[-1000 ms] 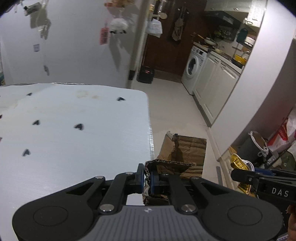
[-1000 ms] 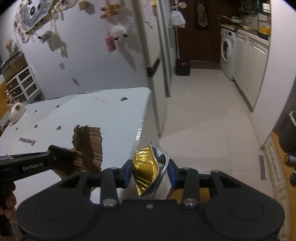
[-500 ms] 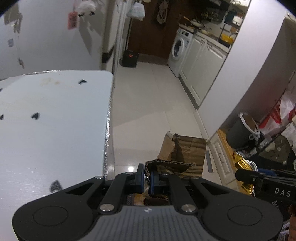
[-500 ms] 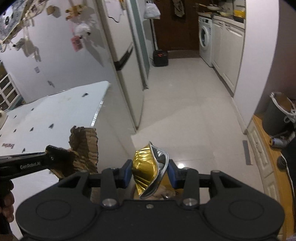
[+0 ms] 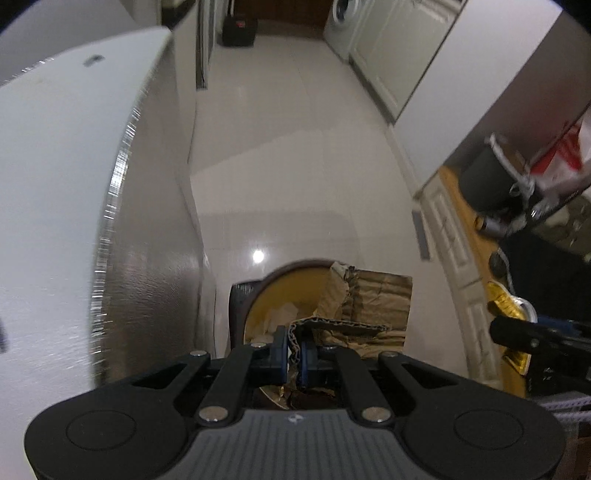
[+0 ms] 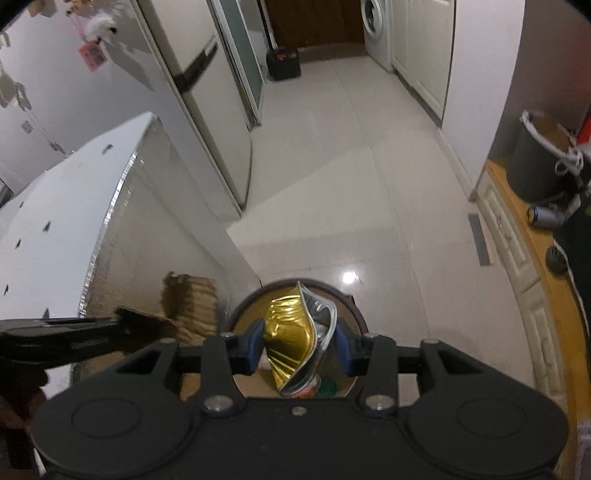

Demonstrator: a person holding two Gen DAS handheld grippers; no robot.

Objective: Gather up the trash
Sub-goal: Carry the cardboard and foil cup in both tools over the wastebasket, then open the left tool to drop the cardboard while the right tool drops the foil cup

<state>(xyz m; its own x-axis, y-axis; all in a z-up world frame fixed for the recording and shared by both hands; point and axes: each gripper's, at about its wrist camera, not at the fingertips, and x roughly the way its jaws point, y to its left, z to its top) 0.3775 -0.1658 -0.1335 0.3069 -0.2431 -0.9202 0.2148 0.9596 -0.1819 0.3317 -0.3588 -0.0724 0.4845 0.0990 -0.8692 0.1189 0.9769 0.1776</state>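
A: Torn cardboard piece [image 5: 354, 314], brown, corrugated edge showing. Pinched by its near edge in the left gripper [image 5: 293, 356], pads pressed tight together on it. Hanging over the open mouth of the round bin [image 5: 258, 295] on the floor, just beside the table's side panel.

B: Confirmed from the right wrist view. Same cardboard piece [image 6: 194, 308] at left, held out on the left gripper's dark arm, partly blurred. Next item?

A: Crumpled gold foil tray [image 6: 295, 332], silver inside, bent nearly in half. Clamped between the blue pads of the right gripper [image 6: 299, 341], jaws part-way apart, stopped by the tray. Directly above the bin [image 6: 354, 306], tray covering much of the opening.

B: Bin contents?

A: Pale crumpled scraps inside against the yellowish liner; something green and orange low down under the tray. Too blurred to name.

B: Seen from the left wrist?

A: Gold foil tray [image 5: 508, 314] at far right, above the dark tip of the right gripper [image 5: 517, 334], well apart from the cardboard.

B: Surroundings?

A: White table [image 5: 62, 177] at left with small dark marks on top. Pale tiled floor [image 6: 351, 177] running back to a washing machine [image 6: 375, 29]. Grey bucket [image 6: 535, 162] at right beside wooden flooring. Fridge [image 6: 207, 110] beyond the table.
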